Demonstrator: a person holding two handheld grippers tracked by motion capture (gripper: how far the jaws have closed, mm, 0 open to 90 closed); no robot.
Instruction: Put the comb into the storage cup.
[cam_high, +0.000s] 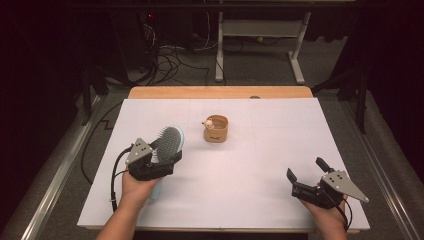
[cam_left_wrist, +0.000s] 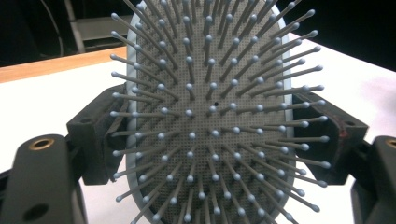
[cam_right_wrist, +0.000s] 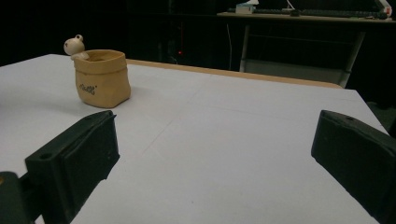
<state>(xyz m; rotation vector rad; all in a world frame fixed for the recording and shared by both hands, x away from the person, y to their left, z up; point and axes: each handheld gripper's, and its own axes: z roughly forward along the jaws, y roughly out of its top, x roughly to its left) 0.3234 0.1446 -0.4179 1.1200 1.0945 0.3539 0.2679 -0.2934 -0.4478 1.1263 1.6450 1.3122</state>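
Close against the lens in the left gripper view, a hairbrush (cam_left_wrist: 210, 116), pale blue rim, grey pad, ball-tipped bristles facing the camera. Clamped at its sides by the left gripper (cam_high: 155, 159), held up above the white table (cam_high: 240, 200), head tilted away from the person. Farther off, near the middle of the table, a small tan pot (cam_high: 216, 128) with a little figure (cam_right_wrist: 74, 45) peeking over its rim. At lower right, the right gripper (cam_high: 307, 176), jaws spread wide, holding nothing, low over the table. Likely risk: brush twisting or slipping from the narrow side grip, or long bristles catching the pot and tipping it.
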